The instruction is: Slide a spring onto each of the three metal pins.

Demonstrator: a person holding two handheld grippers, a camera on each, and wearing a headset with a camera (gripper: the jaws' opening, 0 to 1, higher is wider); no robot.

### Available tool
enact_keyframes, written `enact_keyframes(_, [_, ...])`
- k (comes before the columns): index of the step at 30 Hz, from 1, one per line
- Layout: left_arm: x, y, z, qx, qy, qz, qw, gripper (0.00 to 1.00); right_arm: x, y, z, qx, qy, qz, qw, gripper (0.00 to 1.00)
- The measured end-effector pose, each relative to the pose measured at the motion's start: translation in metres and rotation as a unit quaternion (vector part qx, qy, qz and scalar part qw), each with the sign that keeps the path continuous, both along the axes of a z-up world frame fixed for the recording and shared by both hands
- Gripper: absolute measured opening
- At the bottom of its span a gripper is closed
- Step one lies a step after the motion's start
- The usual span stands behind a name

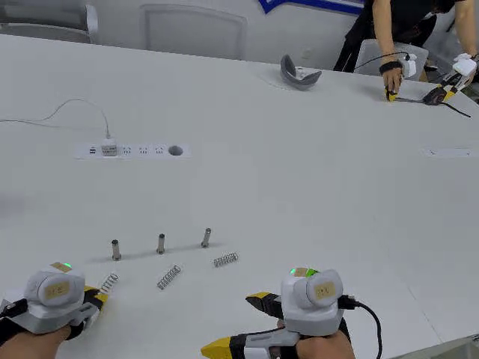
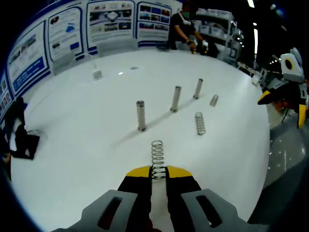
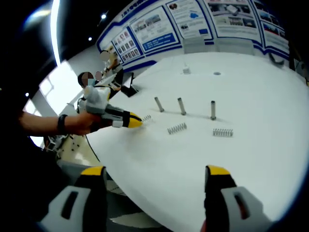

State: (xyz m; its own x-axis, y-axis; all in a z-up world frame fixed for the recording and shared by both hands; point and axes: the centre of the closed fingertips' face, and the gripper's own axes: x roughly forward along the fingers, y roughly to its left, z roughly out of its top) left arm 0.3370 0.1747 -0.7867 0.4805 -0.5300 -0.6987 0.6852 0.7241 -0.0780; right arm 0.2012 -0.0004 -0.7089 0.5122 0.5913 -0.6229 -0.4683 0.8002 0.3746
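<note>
Your left tool (image 2: 157, 170) is closed on one end of the first spring (image 2: 157, 153), which points toward the left pin (image 2: 140, 115) without reaching it. Your right tool (image 3: 155, 171) hangs empty, its jaws wide apart, over the near edge of the bench (image 1: 314, 187). No placement is done: the left pin, middle pin (image 2: 176, 98) and right pin (image 2: 198, 88) stand upright and bare, and the second spring (image 2: 200, 123) and third spring (image 2: 214, 100) lie loose on the bench near them, not in any tray.
</note>
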Motion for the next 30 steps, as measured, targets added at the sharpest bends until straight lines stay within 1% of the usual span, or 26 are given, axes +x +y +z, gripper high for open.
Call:
enact_keyframes(3, [-0.004,0.01,0.007,-0.003,0.0,0.008,1.0,0.1,0.001,0.002,0.0,0.001,-0.001,0.0,1.0,0.85])
enact_keyframes(5, [-0.007,0.016,0.008,-0.004,0.003,0.012,0.9999,0.1,0.001,0.002,0.0,0.003,-0.001,-0.001,1.0,0.85])
enact_keyframes(6, [-0.011,0.019,0.011,-0.007,0.005,0.015,0.9999,0.1,0.002,0.003,0.0,0.003,-0.002,-0.002,1.0,0.84])
enact_keyframes(8, [-0.014,0.021,0.015,-0.014,0.007,0.021,0.9997,0.1,0.002,0.003,0.0,0.004,-0.003,-0.003,1.0,0.84])
enact_keyframes(11, [-0.019,0.023,0.021,-0.017,0.005,0.021,0.9996,0.1,0.003,0.006,0.0,0.008,-0.002,-0.004,1.0,0.83])
enact_keyframes(13, [-0.022,0.023,0.024,-0.018,0.004,0.019,0.9997,0.1,0.004,0.006,-0.002,0.007,0.0,-0.004,1.0,0.83])
enact_keyframes(14, [-0.023,0.023,0.027,-0.016,0.0,0.017,0.9997,0.1,0.004,0.007,-0.003,0.007,0.001,-0.005,1.0,0.83])
enact_keyframes(17, [-0.026,0.02,0.037,-0.021,-0.002,0.011,0.9997,0.1,0.004,0.009,-0.001,0.013,0.001,-0.009,0.9999,0.83])
enact_keyframes(18, [-0.024,0.02,0.035,-0.022,-0.002,0.008,0.9997,0.1,0.004,0.01,-0.001,0.015,0.0,-0.01,0.9998,0.82])
enact_keyframes(19, [-0.024,0.018,0.036,-0.022,-0.003,0.004,0.9998,0.1,0.005,0.01,-0.001,0.018,-0.001,-0.012,0.9998,0.82])
enact_keyframes(22, [-0.025,0.015,0.043,-0.024,-0.009,-0.006,0.9997,0.1,0.006,0.01,0.0,0.021,-0.002,-0.014,0.9997,0.82])
enact_keyframes(26, [-0.028,0.01,0.051,-0.031,-0.009,-0.017,0.9993,0.1,0.008,0.011,0.002,0.026,-0.004,-0.017,0.9995,0.82])
enact_keyframes(30, [-0.032,0.004,0.057,-0.032,-0.014,-0.03,0.9989,0.1,0.011,0.011,0.004,0.03,-0.007,-0.021,0.9993,0.82])
